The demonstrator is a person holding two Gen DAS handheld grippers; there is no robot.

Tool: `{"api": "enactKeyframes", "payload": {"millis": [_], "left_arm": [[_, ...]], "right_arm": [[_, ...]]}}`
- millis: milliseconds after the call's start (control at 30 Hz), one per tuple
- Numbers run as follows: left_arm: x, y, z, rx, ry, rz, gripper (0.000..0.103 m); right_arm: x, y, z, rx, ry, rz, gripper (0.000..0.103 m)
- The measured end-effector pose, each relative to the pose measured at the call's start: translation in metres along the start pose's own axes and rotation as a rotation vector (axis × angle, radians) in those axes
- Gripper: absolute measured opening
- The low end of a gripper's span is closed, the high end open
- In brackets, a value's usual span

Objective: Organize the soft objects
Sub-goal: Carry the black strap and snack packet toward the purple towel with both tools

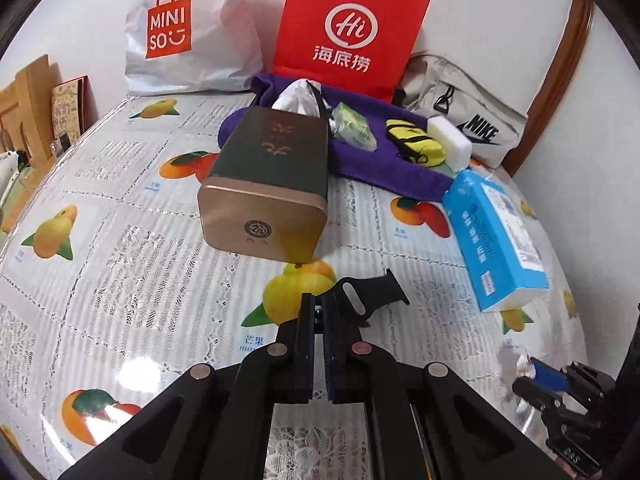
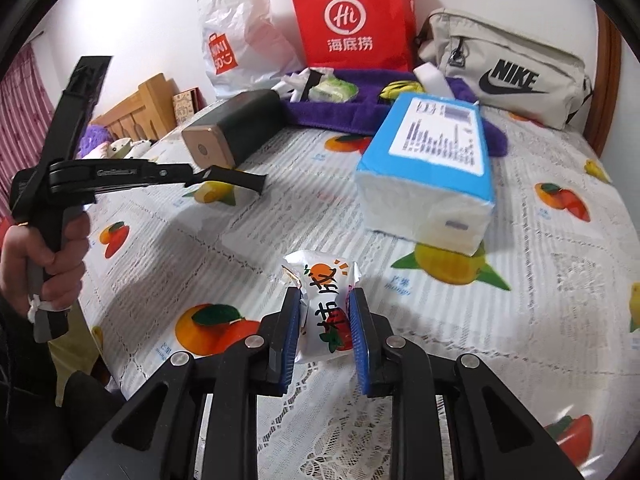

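Note:
My right gripper [image 2: 325, 300] is shut on a small white tissue pack [image 2: 325, 312] with orange fruit print, held just above the table. A blue pack of tissues [image 2: 430, 168] lies ahead of it, also in the left wrist view [image 1: 498, 240]. My left gripper [image 1: 319, 304] is shut and empty, above the table in front of a dark box with a gold end [image 1: 272, 184]. A purple towel [image 1: 384, 168] at the back carries a green packet [image 1: 354, 130], a yellow pouch [image 1: 416, 142] and a white sponge [image 1: 450, 142].
A fruit-print tablecloth [image 1: 120, 240] covers the table. At the back stand a white MINISO bag [image 1: 188, 28], a red paper bag [image 1: 348, 28] and a beige Nike bag [image 2: 508, 68]. A wooden headboard [image 2: 140, 112] is at the left.

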State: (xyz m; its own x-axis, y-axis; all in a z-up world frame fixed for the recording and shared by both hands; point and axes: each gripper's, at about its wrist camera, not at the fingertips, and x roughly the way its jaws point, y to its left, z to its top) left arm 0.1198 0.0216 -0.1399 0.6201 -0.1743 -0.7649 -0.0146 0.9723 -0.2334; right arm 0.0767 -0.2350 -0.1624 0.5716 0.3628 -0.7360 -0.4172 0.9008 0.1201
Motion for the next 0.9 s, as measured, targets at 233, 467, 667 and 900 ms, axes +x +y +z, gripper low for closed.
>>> {"api": "enactKeyframes", "payload": {"millis": [233,467,667,900], "left_arm": [[-0.022,0.008,0.005,-0.019,-0.047,-0.011,0.004],[-0.038,0.014,0.016,-0.044,-0.085,-0.018,0.004],[-0.049,0.019,0.031,-0.046,-0.117,0.001,0.004],[-0.058,0.025,0.050,-0.049,-0.144,0.008,0.004]], "right_arm": [[-0.021,-0.009,0.014,0.037,-0.044,-0.064,0.024],[-0.042,-0.019,0.036,0.059,-0.088,-0.128,0.024],[-0.049,-0.024,0.057,0.077,-0.127,-0.148,0.024],[-0.046,-0.031,0.083,0.104,-0.149,-0.137,0.024]]}}
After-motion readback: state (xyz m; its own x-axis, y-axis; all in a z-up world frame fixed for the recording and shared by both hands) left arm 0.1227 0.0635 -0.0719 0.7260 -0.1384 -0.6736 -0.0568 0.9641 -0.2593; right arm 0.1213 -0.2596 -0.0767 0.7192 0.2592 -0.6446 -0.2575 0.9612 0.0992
